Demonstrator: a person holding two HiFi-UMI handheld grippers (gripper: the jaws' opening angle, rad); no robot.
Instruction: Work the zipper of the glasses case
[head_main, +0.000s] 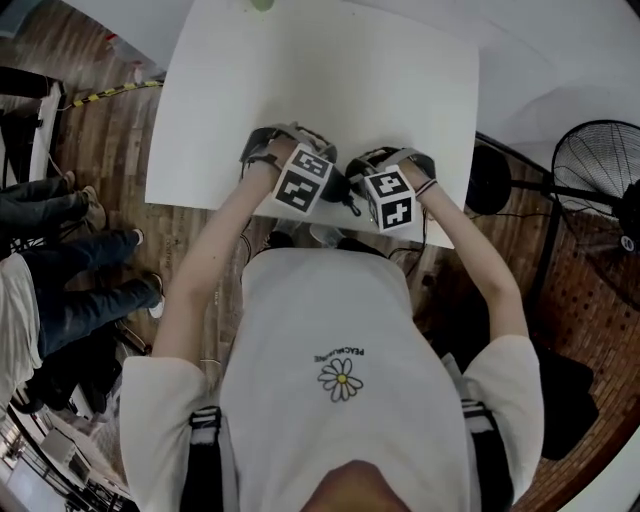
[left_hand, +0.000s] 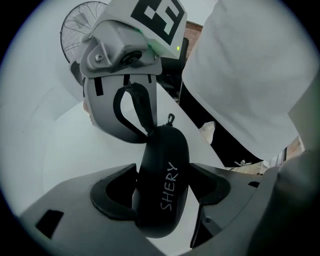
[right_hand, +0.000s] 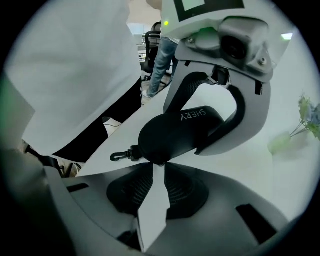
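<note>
The black glasses case (left_hand: 162, 185), printed SHERY, stands between the pads of my left gripper (left_hand: 161, 192), which press on its two sides. In the head view both grippers hang close together over the white table (head_main: 330, 90), near its front edge, and their marker cubes (head_main: 303, 183) hide the case. My right gripper (right_hand: 159, 169) points down at the case's end (right_hand: 172, 135). Its jaws stand a narrow wedge apart, with the small zipper pull (right_hand: 159, 162) at their tips and white table showing between them. A small clip (right_hand: 120, 156) sticks out from that end.
The table's front edge (head_main: 240, 210) runs just below the grippers, against the person's white shirt. A standing fan (head_main: 600, 170) is on the floor to the right. People's legs (head_main: 60, 260) stand at the left. A green object (head_main: 262, 4) lies at the far edge.
</note>
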